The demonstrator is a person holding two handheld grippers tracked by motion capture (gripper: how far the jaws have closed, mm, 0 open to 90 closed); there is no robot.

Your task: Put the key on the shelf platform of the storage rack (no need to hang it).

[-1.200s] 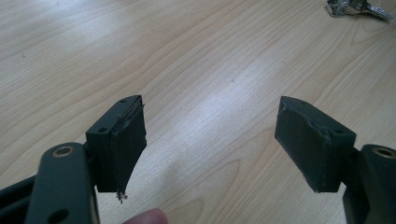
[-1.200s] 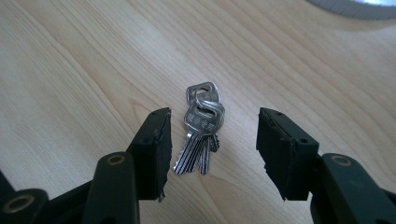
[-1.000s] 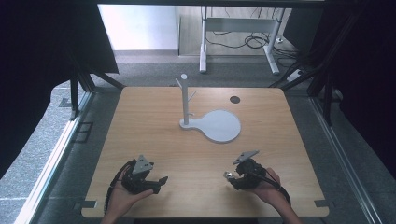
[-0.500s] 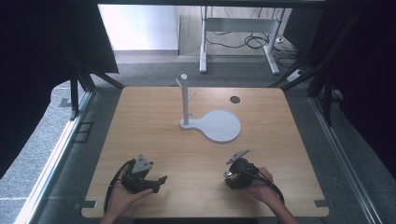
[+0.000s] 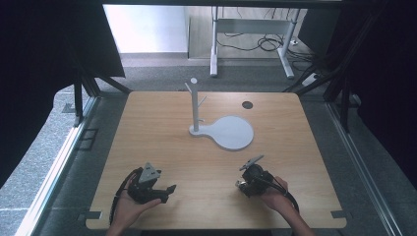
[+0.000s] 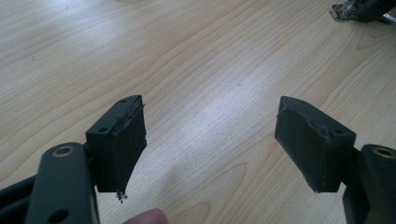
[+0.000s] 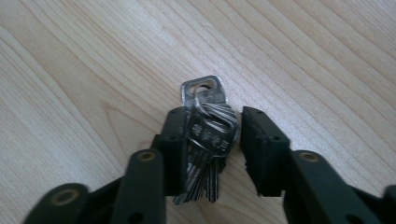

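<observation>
A bunch of silver keys (image 7: 208, 140) on a ring sits between the two black jaws of my right gripper (image 7: 213, 116), which is shut on it just above the wood. In the high view that right gripper (image 5: 243, 183) is near the table's front right, held by a hand. The left gripper (image 5: 167, 192) rests at the front left, and its jaws stand wide apart with only bare wood between them. My left gripper (image 6: 210, 140) is open. The right gripper with the keys (image 6: 343, 10) shows at the top right of the left gripper view.
A white stand (image 5: 195, 105) with short pegs rises from a flat round white base (image 5: 233, 133) at the table's middle. A small dark round hole (image 5: 247, 104) lies behind it. The wooden table (image 5: 157, 128) has a black frame and floor around it.
The right gripper has shifted a little to the left and toward the front edge. The left gripper has stayed where it was.
</observation>
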